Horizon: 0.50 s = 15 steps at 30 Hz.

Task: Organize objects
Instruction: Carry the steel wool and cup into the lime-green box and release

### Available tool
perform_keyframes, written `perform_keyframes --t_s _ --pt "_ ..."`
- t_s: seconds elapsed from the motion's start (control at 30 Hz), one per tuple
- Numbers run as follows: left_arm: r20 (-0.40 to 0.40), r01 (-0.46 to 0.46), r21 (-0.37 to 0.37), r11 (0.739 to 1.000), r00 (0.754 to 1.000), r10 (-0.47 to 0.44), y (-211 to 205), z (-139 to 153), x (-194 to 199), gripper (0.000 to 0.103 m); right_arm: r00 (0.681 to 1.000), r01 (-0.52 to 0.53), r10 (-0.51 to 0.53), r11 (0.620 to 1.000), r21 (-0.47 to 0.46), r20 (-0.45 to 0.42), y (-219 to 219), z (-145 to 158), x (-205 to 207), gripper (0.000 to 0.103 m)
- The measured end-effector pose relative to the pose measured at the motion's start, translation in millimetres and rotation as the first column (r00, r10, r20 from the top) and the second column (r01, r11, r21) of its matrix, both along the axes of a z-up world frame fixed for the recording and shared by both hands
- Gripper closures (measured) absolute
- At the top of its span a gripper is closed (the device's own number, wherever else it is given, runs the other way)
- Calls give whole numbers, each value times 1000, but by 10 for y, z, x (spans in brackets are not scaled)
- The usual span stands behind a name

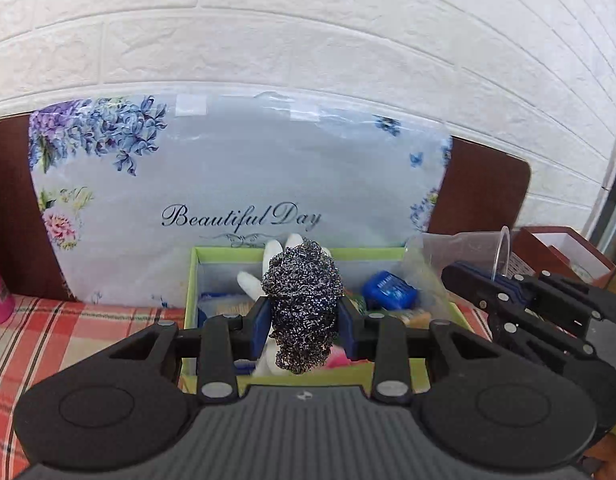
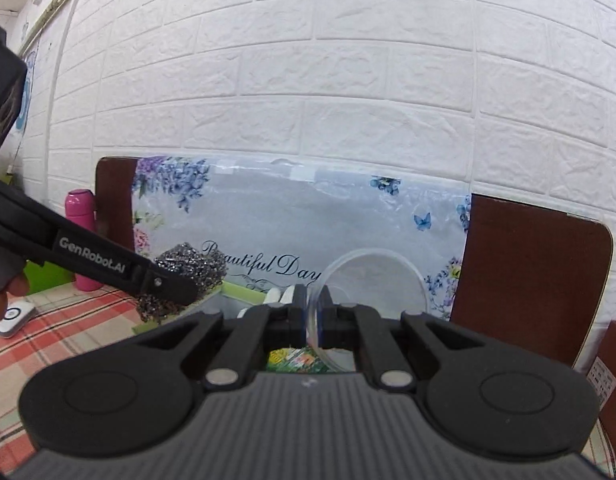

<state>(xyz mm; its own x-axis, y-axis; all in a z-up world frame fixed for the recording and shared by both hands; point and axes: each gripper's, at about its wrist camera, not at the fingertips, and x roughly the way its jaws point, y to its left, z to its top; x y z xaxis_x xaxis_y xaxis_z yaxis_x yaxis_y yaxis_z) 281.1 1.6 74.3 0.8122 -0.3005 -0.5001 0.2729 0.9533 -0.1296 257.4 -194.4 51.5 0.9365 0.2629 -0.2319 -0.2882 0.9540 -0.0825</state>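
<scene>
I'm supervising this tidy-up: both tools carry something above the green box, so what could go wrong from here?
The right tool pinches only the thin rim of the clear plastic cup; it may crack or slip. The steel wool in the left tool could snag the white glove below it.

The counter (image 1: 68, 320) is covered by a red plaid cloth; a green open box (image 1: 191, 280) is set on it, a pink bottle (image 2: 80, 216) at far left.

The right gripper (image 2: 314, 312) pinches a clear plastic cup's (image 2: 371, 280) rim between its jaws, above the green box (image 2: 244, 292).
</scene>
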Motion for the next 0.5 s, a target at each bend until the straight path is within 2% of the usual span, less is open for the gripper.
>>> perform_keyframes --t_s 0.17,0.2,0.23,0.27,0.33,0.43,0.5 --pt "25 -10 32 999 1000 9 -31 -123 311 61 1000 -6 6 1000 -6 -13 24 -200 471 97" --pt "26 -5 34 999 1000 4 -28 -180 354 47 999 -7 6 1000 -22 -43 39 -284 568 97" --pt "12 1 38 999 1000 -1 -22 -244 387 25 996 -8 4 999 -40 -90 51 -367 658 85" --pt "-1 -11 40 999 1000 11 -8 -313 397 19 992 9 -16 998 -59 -128 57 -453 714 56" --pt "-3 -45 49 998 999 45 38 -430 360 17 991 27 -35 998 -64 -132 27 -589 677 31" --pt "-10 -47 41 998 999 48 113 -531 271 17 992 26 -34 997 -66 -121 -13 -687 522 21" --pt "-9 -69 44 997 998 69 140 -561 196 17 993 35 -42 997 -70 -109 -26 -710 419 5"
